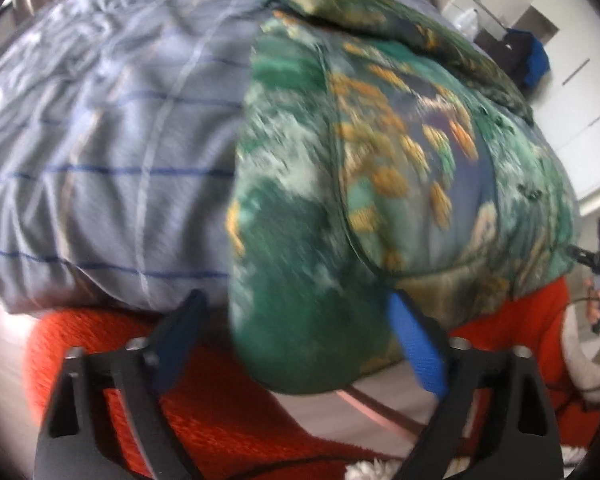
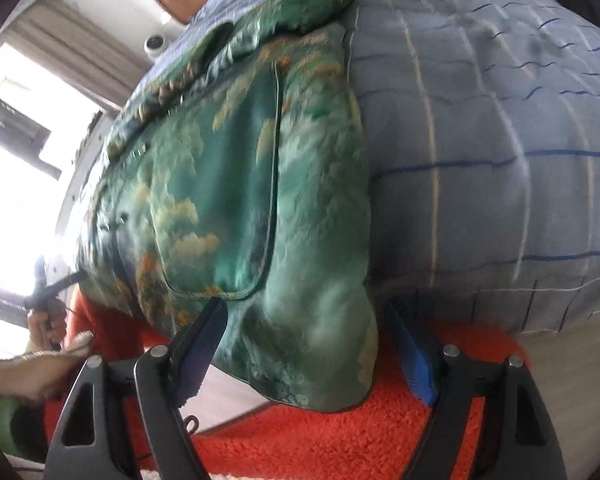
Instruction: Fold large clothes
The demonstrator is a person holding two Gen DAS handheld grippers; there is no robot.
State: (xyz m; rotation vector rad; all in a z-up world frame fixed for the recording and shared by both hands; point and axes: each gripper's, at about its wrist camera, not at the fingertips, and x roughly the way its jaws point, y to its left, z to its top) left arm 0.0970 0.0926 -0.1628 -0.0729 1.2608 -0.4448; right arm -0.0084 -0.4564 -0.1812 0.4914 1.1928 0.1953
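**Operator:** Report position of the garment and state of both tools.

**Inspector:** The green patterned garment lies on the bed, over the blue-grey checked cover, along the side nearer the window. Its near end hangs over the bed edge above an orange rug. The left gripper stands open, fingers on either side of one hanging corner; the pads do not appear to press the cloth. The right gripper is likewise open, its fingers straddling the other hanging corner without a visible clamp. Motion blur limits certainty on contact.

**Operator:** Governing relation for the next move?

**Inspector:** The long axis of the garment runs away from both grippers, toward the far end of the bed. Each hanging corner sits directly ahead of, and between, its own pair of fingers, so neither hand is clearly nearer. In my judgement, closing both pairs on the corners precedes carrying the hem up along that axis.

**Operator:** Labels or writing?

**Inspector:** None legible on the garment, bedding or grippers.
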